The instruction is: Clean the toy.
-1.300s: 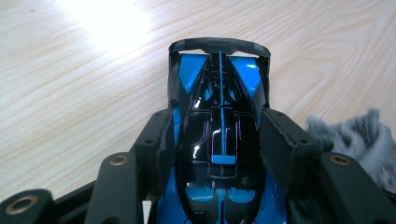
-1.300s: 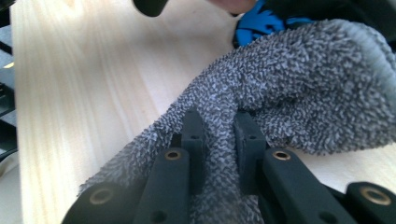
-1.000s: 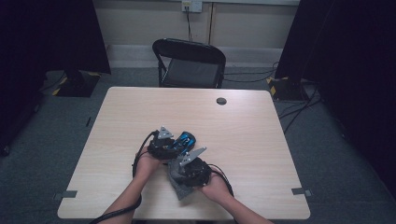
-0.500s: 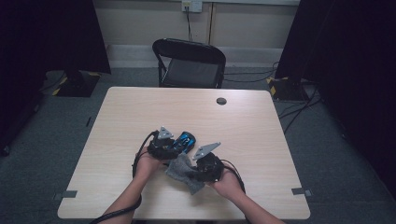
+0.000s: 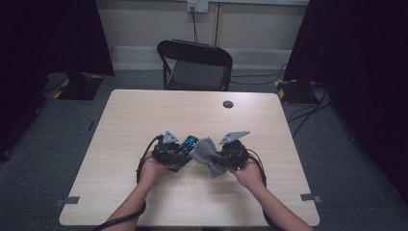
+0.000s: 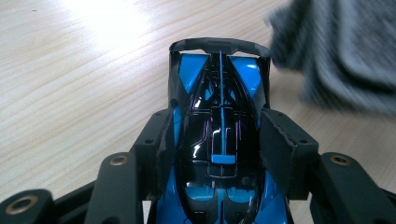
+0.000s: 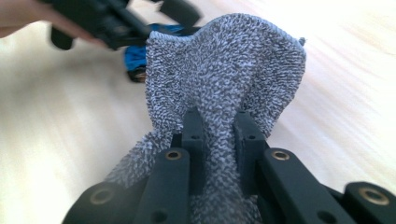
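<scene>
Pale wooden table [image 5: 144, 120]: left gripper [image 6: 219, 144] fingers clamped on blue toy car [image 6: 219, 116], right gripper [image 7: 219, 135] fingers pinched on grey cloth [image 7: 224, 74].

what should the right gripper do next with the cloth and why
Probably bring the grey cloth onto the blue toy car to wipe it: the right gripper pinches the cloth beside the car, which the left gripper clamps by its sides.
</scene>
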Demonstrator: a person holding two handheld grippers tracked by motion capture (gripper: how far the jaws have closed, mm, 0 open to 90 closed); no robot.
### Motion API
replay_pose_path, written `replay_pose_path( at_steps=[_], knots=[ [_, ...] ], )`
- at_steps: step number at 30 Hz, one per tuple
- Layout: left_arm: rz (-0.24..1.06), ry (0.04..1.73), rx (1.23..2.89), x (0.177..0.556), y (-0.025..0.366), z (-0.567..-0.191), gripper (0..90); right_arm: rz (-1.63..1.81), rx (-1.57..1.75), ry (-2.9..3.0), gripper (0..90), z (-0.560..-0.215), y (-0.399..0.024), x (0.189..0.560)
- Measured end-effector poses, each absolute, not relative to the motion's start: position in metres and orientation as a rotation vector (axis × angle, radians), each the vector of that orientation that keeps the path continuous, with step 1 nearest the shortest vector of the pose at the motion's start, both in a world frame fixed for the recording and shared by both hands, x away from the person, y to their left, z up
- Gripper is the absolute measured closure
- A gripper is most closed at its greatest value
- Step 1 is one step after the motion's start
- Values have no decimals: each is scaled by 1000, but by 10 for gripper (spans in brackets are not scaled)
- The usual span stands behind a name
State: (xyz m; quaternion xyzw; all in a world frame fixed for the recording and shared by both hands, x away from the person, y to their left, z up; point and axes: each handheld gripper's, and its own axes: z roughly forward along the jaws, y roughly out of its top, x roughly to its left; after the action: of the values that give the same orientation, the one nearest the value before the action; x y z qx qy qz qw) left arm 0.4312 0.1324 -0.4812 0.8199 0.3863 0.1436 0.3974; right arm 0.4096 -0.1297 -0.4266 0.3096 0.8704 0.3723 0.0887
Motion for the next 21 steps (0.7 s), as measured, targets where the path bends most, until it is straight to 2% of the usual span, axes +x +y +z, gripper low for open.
replay_pose_path(
  at_steps=[9,21],
  knots=[
    [366,979,2073,431,133,-481,465,1056,1085,2470,783,-439,-136,430],
    [380,983,2059,429,133,-483,465,980,1129,2466,783,-458,-121,445]
  ],
)
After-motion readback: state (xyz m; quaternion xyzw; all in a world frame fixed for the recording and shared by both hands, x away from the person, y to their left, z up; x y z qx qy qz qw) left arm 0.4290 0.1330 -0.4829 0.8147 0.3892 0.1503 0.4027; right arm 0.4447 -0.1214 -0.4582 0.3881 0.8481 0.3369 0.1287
